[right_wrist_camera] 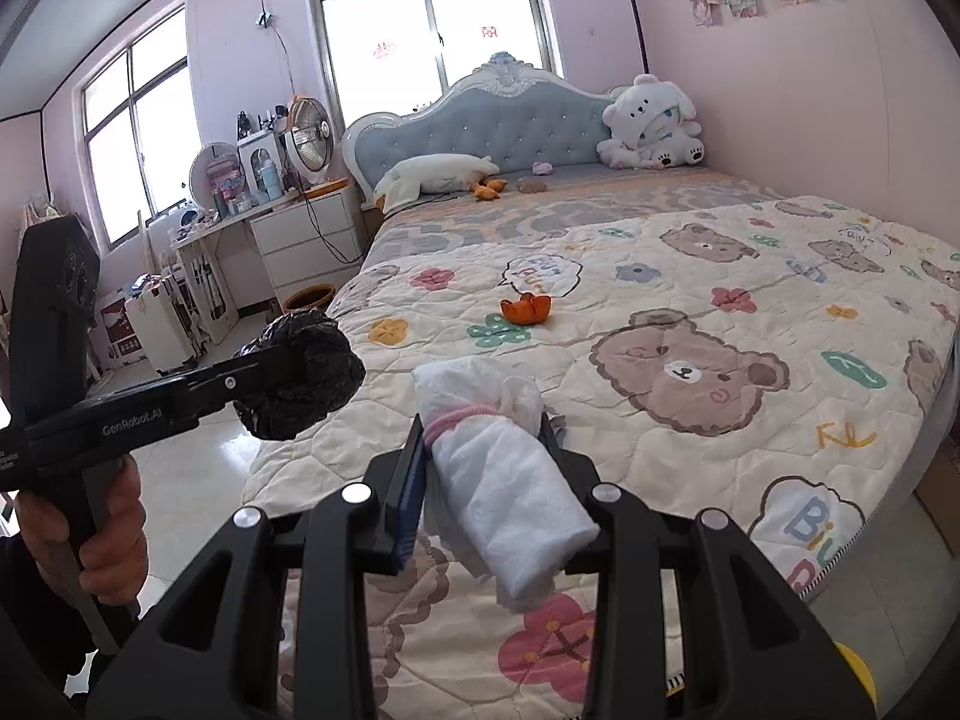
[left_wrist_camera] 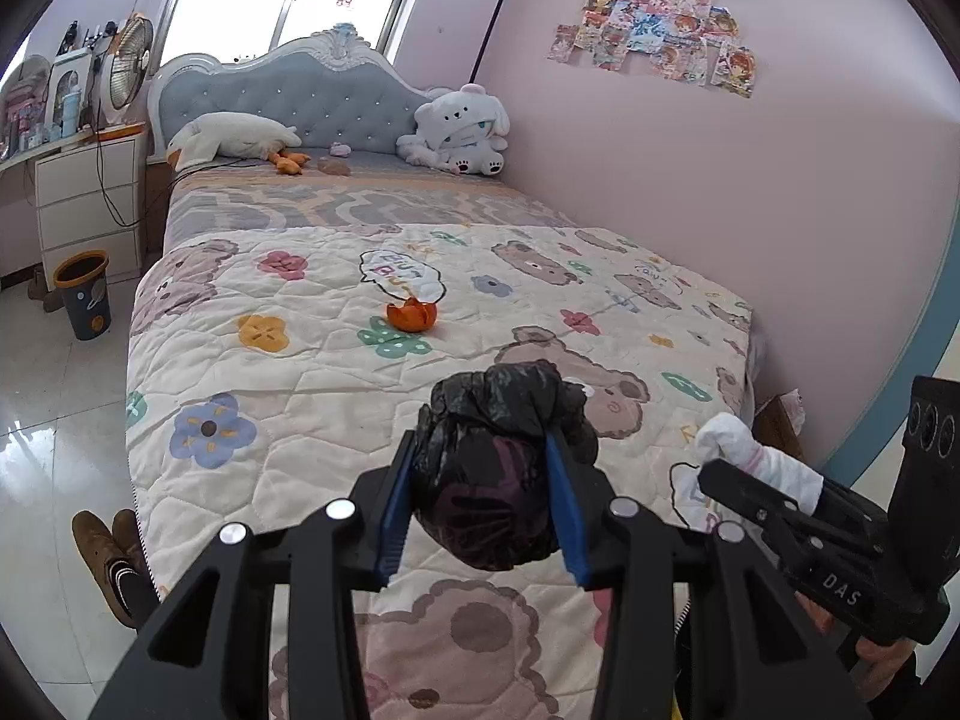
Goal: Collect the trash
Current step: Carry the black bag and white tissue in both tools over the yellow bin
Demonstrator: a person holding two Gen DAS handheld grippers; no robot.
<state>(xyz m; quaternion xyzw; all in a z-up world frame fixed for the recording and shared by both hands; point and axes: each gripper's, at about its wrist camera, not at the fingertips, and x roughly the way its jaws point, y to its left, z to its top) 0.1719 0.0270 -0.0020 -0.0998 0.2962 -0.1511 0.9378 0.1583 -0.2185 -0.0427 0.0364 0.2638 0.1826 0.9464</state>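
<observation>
— Black plastic, balled up: that is the black bag (left_wrist_camera: 492, 468), clamped in the left claw (left_wrist_camera: 480, 480) above the bed (left_wrist_camera: 300, 360)?

— Yes, and the right claw (right_wrist_camera: 486, 480) is closed on the white bundle (right_wrist_camera: 504, 480). Both are off the quilt.

— What is left?

— The orange peel (left_wrist_camera: 410, 315) mid-bed, then the bin (left_wrist_camera: 84, 294) on the floor; nothing looks binned yet, I think.

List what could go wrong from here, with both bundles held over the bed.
1. The white tissue bundle sits skewed in the right gripper, its loose end hanging out; it could slip.
2. The black bag bulges past the left gripper, so it may work loose on the way to the bin.
3. The orange peel on the quilt may be forgotten.
</observation>
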